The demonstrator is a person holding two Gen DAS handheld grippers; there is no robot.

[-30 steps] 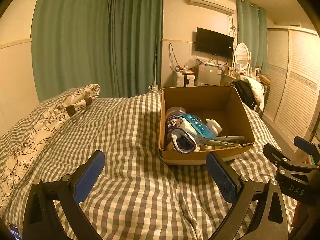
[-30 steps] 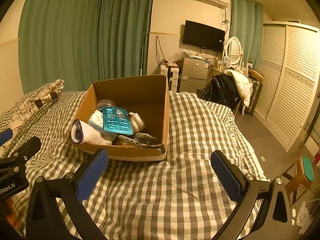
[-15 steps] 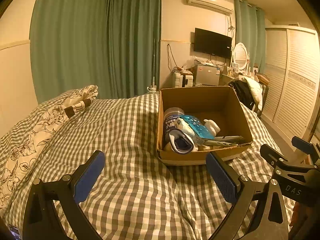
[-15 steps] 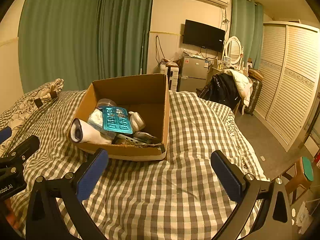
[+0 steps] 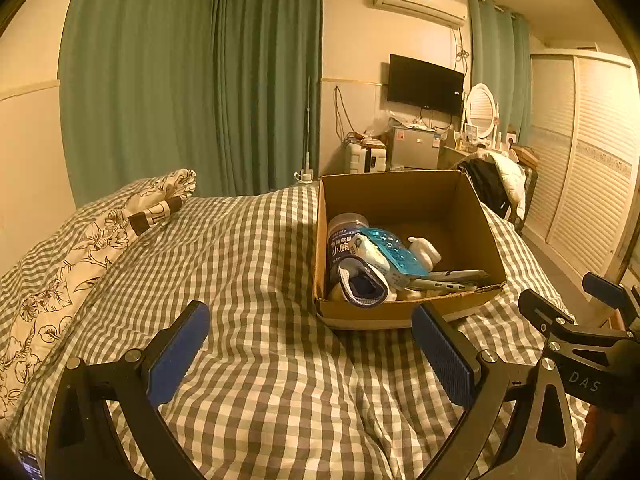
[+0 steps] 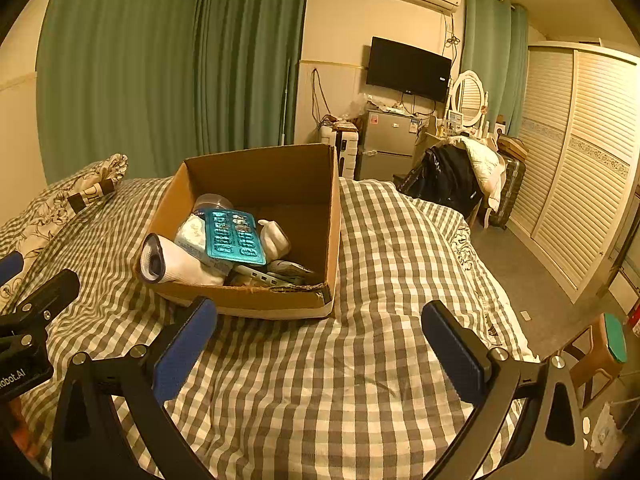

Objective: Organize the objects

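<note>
Cardboard box [image 5: 404,312] of objects sits beyond both grippers' wide-apart, empty jaws.

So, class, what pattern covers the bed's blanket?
The blanket has a green-and-white check, clearest in the right wrist view.

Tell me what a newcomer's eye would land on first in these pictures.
First, the open cardboard box on the checked bedspread, crammed along its near side with a teal blister pack, a rolled white sock and a jar. Next, the open left gripper and right gripper, blue-padded fingers spread, empty. Behind, green curtains.
</note>
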